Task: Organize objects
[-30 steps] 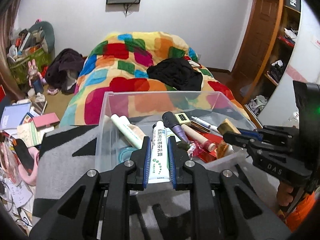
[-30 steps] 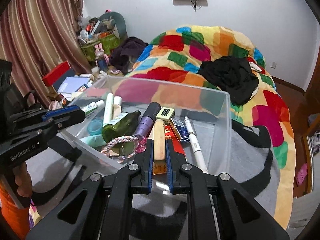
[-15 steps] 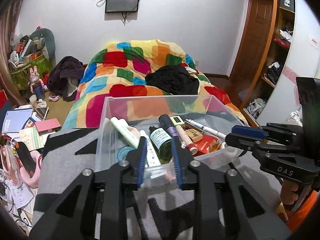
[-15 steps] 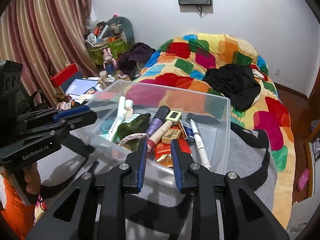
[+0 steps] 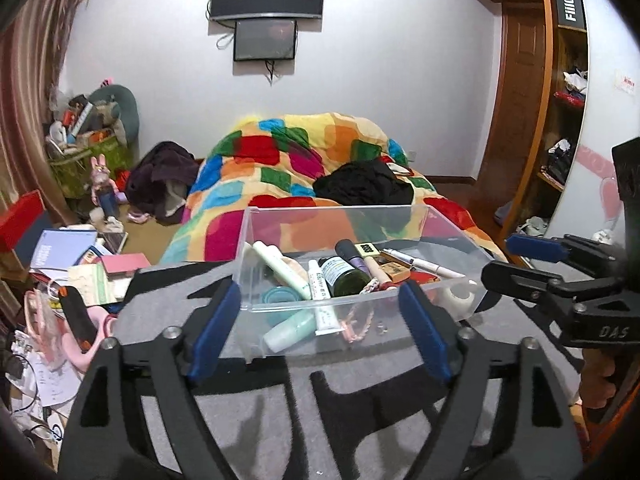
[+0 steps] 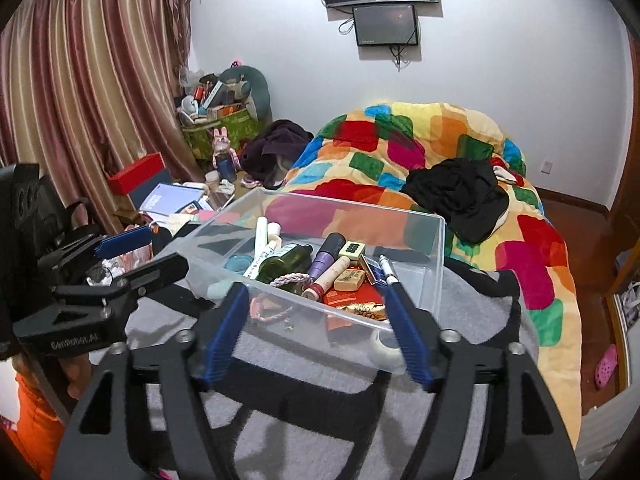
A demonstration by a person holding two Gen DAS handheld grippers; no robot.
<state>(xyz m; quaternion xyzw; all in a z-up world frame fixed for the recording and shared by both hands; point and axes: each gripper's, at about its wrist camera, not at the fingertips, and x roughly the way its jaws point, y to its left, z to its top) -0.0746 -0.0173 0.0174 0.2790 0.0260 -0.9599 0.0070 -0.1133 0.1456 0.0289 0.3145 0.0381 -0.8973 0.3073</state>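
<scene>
One clear plastic box [image 5: 332, 216] is seen on a grey and black blanket [image 5: 280, 432], which lies at the foot of a bed with a patchwork quilt [image 5: 288, 160]. Inside the box are counted one green bottle [image 5: 346, 274], one purple tube [image 6: 326, 258], one white pen [image 6: 388, 270], one braided bracelet [image 6: 288, 280] and several white tubes. Two screens [image 5: 266, 12] are mounted on the white wall. The left claw [image 5: 320, 328] and right claw [image 6: 316, 332] are both opening, nothing gripped between them, each held just before the box's near wall.
</scene>
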